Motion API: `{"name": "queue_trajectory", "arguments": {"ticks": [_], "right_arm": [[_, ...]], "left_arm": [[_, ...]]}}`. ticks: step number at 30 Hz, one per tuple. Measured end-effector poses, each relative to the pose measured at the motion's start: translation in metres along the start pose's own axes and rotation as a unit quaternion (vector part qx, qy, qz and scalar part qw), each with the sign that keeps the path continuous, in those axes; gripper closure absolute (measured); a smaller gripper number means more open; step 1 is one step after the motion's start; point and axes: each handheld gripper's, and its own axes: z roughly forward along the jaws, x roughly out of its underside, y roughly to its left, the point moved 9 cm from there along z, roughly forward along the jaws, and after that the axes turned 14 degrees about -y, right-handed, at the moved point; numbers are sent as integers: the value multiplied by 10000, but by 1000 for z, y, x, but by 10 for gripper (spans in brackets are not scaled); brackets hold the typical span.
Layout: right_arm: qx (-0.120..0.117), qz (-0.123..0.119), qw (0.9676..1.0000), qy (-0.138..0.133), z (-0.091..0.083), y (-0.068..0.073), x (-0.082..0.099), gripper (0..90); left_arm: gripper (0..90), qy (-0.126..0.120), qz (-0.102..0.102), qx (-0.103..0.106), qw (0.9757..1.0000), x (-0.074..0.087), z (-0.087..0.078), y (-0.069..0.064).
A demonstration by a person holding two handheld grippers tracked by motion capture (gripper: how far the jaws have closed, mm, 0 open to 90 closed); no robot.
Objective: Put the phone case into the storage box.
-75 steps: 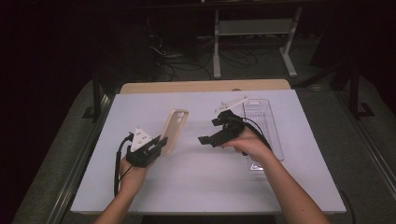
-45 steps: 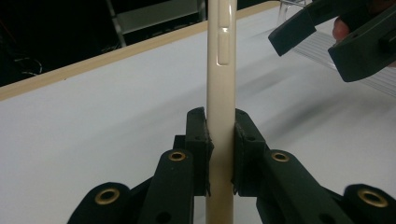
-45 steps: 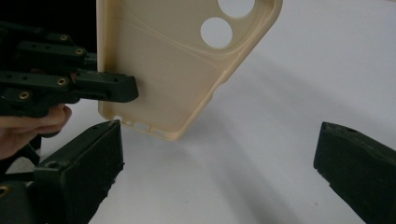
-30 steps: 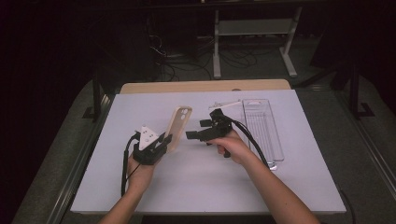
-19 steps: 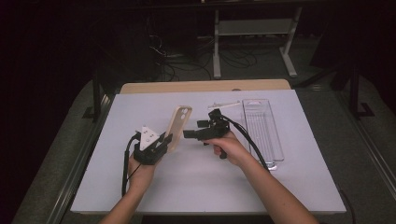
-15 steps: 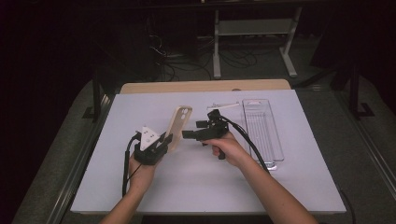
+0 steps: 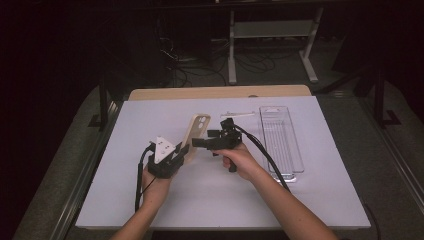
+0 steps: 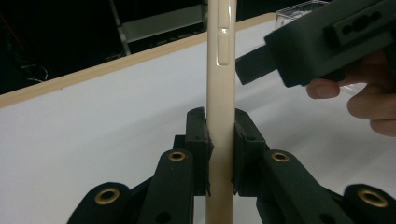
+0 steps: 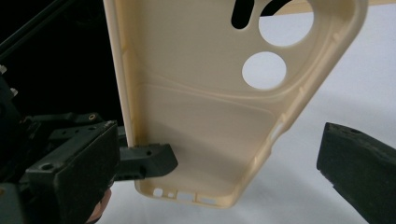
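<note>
A beige phone case [image 7: 197,131] stands upright over the middle of the white table [image 7: 150,115], its camera cutouts at the top. My left gripper [image 7: 184,150] is shut on its lower edge, and both pads press the case [image 8: 220,93] in the left gripper view [image 8: 220,149]. My right gripper [image 7: 196,143] hovers just to the right of the case, pointing left at it. Its jaws stand open, one on each side of the case's hollow inner face [image 9: 201,116] in the right gripper view [image 9: 215,172], without touching it.
A clear plastic tray [image 7: 281,140] lies lengthwise at the right of the table. A small white strip [image 7: 239,114] rests near the tray's far end. A wooden edge [image 7: 220,92] runs along the back. Cables trail from both grippers toward the person.
The right gripper has moved left from beside the tray to the phone case, closing the last small gap in the final second. The left gripper keeps the case still.
</note>
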Motion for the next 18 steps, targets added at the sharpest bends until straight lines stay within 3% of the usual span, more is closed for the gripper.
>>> {"name": "queue_trajectory", "arguments": {"ticks": [10,13,16,18], "right_arm": [[-21,86,9999,-139,2,1,-1,0],[-21,101,9998,-142,3,1,0,0],[-38,135,9998,-155,4,2,1,0],[-61,170,9997,-164,4,3,1,0]], "left_arm": [[791,-44,-61,48,10000,-1,1,-7],[791,1,45,88,10000,0,1,-10],[791,-27,-33,109,9999,0,3,-15],[791,-37,36,144,9999,0,3,-16]]}}
